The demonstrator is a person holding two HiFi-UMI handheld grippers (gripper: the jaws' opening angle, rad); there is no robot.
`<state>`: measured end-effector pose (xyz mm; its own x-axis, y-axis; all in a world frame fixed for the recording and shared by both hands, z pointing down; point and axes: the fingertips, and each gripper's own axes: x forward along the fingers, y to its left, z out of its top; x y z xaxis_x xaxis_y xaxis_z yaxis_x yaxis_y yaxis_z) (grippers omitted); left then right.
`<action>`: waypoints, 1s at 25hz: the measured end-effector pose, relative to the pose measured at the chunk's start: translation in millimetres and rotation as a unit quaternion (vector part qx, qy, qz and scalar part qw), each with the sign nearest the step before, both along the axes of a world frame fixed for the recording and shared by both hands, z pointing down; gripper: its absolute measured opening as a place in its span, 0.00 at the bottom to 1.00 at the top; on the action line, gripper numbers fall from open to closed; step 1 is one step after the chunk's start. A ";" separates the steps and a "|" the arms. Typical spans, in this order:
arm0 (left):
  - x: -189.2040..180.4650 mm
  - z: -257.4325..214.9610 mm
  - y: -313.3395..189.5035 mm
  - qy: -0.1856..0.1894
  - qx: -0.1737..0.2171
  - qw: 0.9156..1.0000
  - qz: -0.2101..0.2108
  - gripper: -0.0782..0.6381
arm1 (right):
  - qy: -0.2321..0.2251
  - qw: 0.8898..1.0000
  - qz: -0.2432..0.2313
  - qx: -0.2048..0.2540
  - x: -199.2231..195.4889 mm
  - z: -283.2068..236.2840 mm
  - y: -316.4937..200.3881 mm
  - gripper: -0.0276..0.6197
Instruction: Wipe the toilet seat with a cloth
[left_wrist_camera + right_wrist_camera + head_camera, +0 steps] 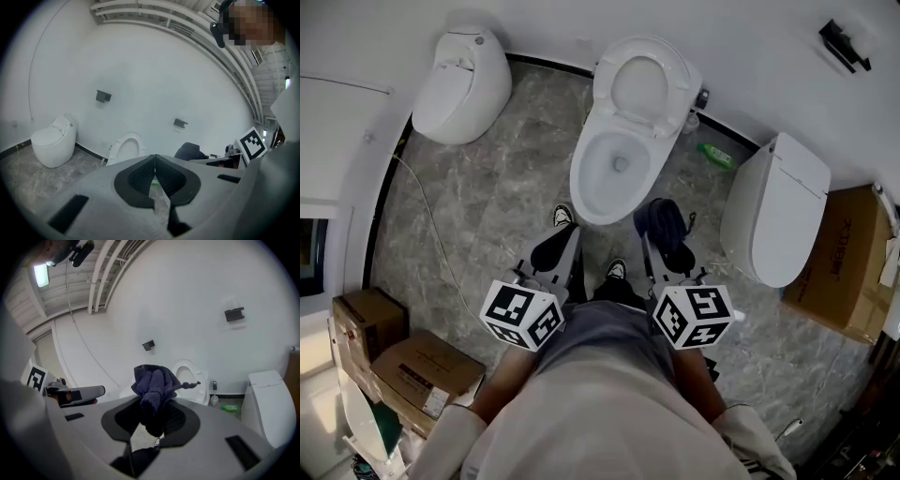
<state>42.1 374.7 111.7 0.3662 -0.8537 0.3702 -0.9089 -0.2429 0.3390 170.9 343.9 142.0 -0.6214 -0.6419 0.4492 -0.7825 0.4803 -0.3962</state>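
Cloth (154, 380), dark blue and bunched into soft folds, sits clamped between my right gripper's (157, 404) jaws, low in front of the white toilet (584, 183). My left gripper (154, 158) is closed tight on nothing. The bundle covers my right fingertips and part of the raised toilet seat (188, 364). It stands up from the jaws, with one thin tail pointing right. The toilet's long axis runs from the wall toward my feet.

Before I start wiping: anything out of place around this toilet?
A green bottle lies on its side on the floor behind the open toilet, near the wall, instead of standing. A loose cable trails across the floor at the left. No spill shows.
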 end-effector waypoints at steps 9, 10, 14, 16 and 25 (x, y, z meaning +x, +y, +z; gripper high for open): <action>-24.6 -0.6 -97.7 0.022 0.010 0.998 0.065 0.12 | 0.005 0.998 0.065 -0.007 -19.4 1.9 -70.7 0.17; -28.8 -0.7 -110.6 0.024 0.009 0.997 0.074 0.12 | 0.001 0.997 0.073 -0.010 -24.4 1.6 -81.0 0.17; -46.0 -0.6 -157.7 0.036 0.004 0.993 0.114 0.12 | -0.002 0.993 0.113 -0.020 -43.7 -0.3 -117.1 0.17; -52.7 -1.8 -181.9 0.038 0.003 0.989 0.140 0.12 | -0.003 0.990 0.137 -0.023 -53.2 -2.2 -135.5 0.17; -92.7 6.6 -258.9 0.055 -0.015 0.972 0.229 0.12 | -0.003 0.972 0.226 -0.059 -100.8 12.3 -191.8 0.17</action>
<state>-50.6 115.8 118.3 0.7433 -0.5817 0.3303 -0.6665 -0.6014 0.4406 70.1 152.1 154.4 -0.2900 -0.7940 0.5343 -0.9010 0.0382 -0.4322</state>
